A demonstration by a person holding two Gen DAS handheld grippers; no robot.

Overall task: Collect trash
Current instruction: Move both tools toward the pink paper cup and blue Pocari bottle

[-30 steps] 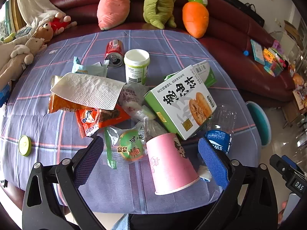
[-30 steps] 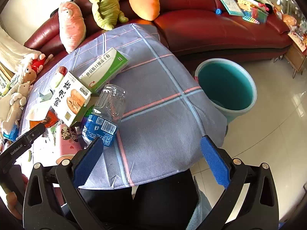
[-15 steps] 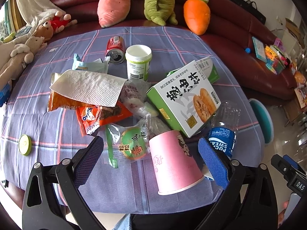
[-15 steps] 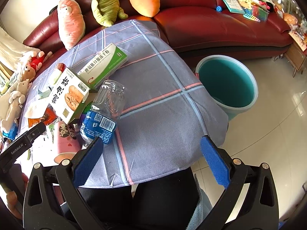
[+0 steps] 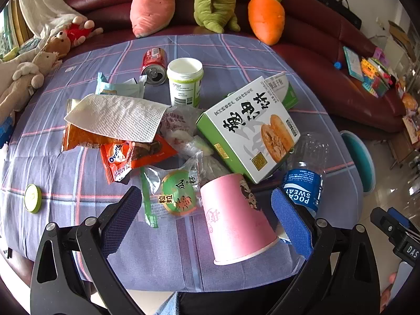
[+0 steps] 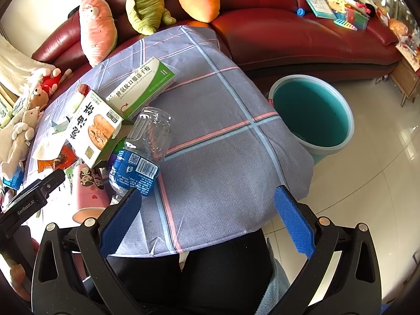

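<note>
Trash lies on a table with a purple checked cloth. A pink paper cup lies on its side between the fingers of my open left gripper, not gripped. Beside it are a clear bottle with a blue label, a green and white food box, a green snack packet, an orange wrapper, a paper towel, a white tub and a red can. My right gripper is open and empty over the table's near edge, with the bottle at its left finger.
A teal bucket stands on the floor to the right of the table. A red sofa with plush toys runs behind. A long green and white carton lies further back. A small green lid sits at the left edge.
Both grippers have moved slightly forward over the table. The pink cup now sits further between the left fingers. Nothing was taken hold of.
</note>
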